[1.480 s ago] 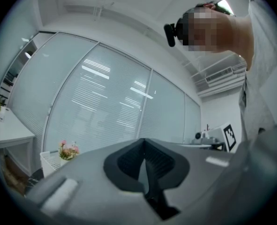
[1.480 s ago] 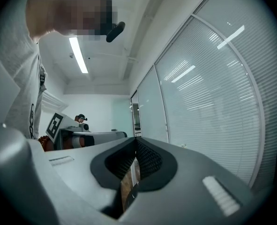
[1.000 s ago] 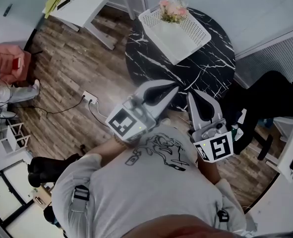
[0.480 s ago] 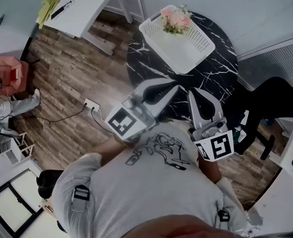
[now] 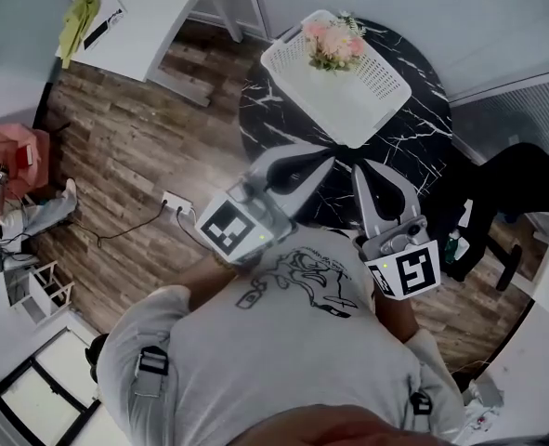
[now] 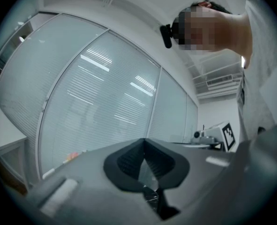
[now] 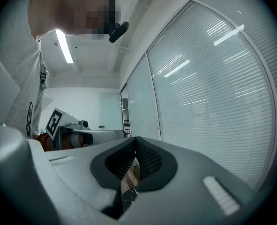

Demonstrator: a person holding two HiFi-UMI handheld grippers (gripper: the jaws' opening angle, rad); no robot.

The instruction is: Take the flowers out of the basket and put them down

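Flowers [image 5: 333,43] still at the basket's [image 5: 385,71] twelve o'clock — only the view drifted; left gripper [image 5: 328,162] and right gripper [image 5: 360,171] stay pinched shut, empty — no reach begun.

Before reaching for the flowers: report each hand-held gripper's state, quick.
Left hand-held gripper: closed, holding nothing.
Right hand-held gripper: closed, holding nothing.

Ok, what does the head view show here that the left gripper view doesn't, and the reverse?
Only the head view: the white basket holding the pink flowers, on the black marble table. Only the left gripper view: the ceiling and the jaws of the left gripper close up, shut and empty. Both: the left gripper and the right gripper.
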